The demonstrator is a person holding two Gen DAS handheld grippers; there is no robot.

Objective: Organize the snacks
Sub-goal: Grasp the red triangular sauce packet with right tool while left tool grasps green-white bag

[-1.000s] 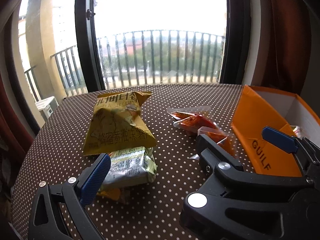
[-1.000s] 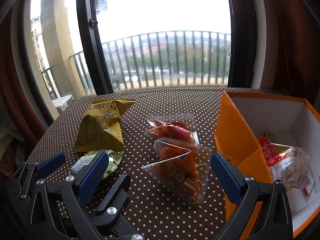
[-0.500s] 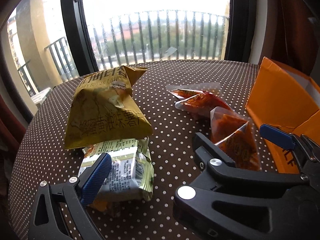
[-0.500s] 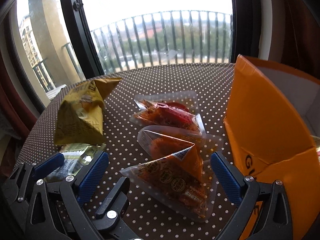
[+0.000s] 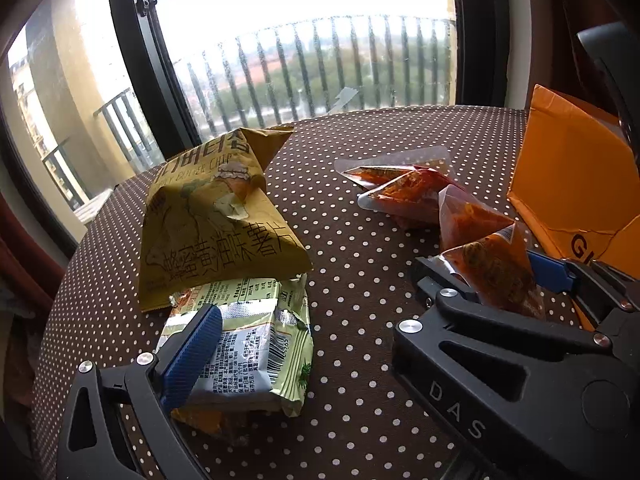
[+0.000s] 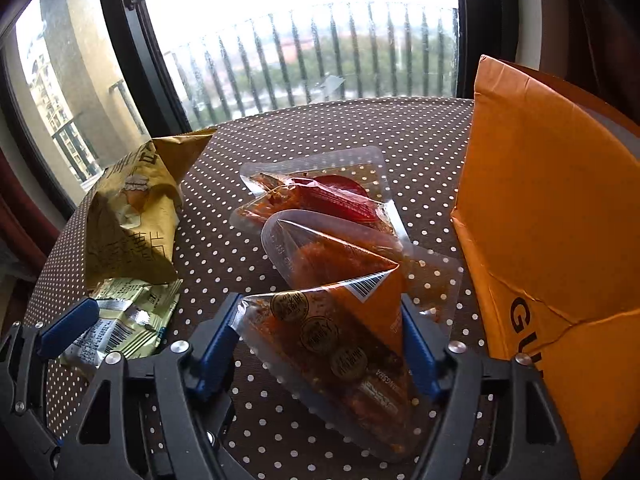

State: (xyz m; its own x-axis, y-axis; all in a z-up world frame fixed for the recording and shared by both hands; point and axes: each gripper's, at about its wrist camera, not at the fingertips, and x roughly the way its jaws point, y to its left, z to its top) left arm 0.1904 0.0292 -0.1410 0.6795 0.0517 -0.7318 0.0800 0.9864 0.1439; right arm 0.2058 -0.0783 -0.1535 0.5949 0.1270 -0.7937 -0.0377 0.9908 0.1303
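On the dotted worktop point(image 5: 360, 240), the left gripper point(image 5: 304, 344) has only one blue pad in its own view — it lies over the left edge of the pale green packet point(image 5: 256, 344). Its other finger is hidden behind the right gripper's black body, so I cannot tell how wide its jaws stand or whether they hold anything. Beyond that pad, the yellow chip bag point(image 5: 216, 220) leans on the far end of the green packet.

In the right wrist view the same blue pad and green packet point(image 6: 128, 320) sit off to the left of the right jaws, with the chip bag point(image 6: 132, 220) behind them.

The right gripper point(image 6: 320, 352) has just been closing its jaws, and the near orange pouch point(image 6: 332, 344) lies between them — its left corner touches the left pad, and its right edge meets the right pad. The jaws stand partly closed, with both pads against the pouch. Ahead of the jaws a second clear pouch point(image 6: 320, 256) overlaps the first, and a red pouch point(image 6: 320, 196) lies beyond that.

Right of the jaws, just beside the right finger, stands the orange box point(image 6: 552, 220), its wall upright and close to the pouches.
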